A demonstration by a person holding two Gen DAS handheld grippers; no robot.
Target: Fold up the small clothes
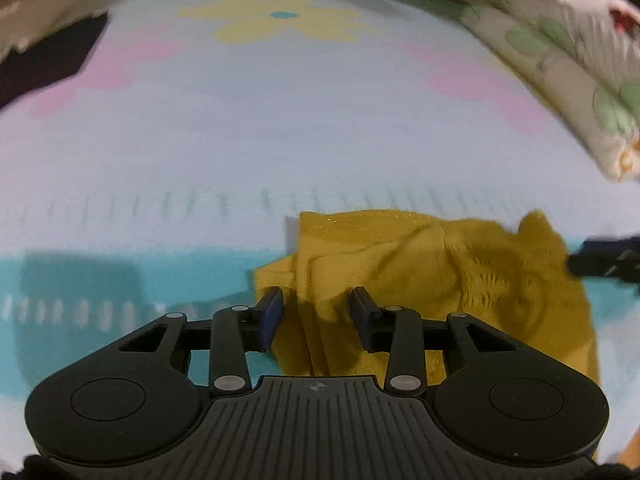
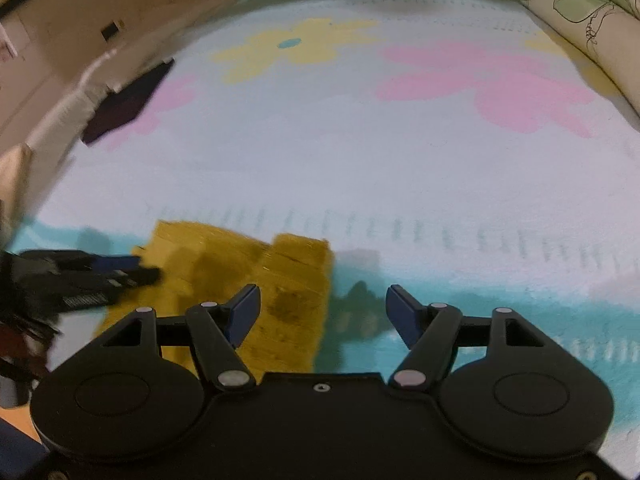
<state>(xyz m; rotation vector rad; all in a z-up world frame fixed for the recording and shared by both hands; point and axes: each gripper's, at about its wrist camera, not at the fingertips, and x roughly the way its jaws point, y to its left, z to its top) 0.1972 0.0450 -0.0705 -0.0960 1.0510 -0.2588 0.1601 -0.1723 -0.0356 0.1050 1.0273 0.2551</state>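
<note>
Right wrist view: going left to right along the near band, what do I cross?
left gripper → yellow garment → right gripper over the garment's right edge → bare teal strip of the bedspread.

bare bedspread ahead lies open; dark cloth and pillow edge it.

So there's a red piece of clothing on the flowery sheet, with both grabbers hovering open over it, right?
Not quite: the garment is mustard yellow, not red, as the left wrist view shows. The rest holds: it lies on the flowery sheet, and the left gripper and right gripper are both open over it.
</note>
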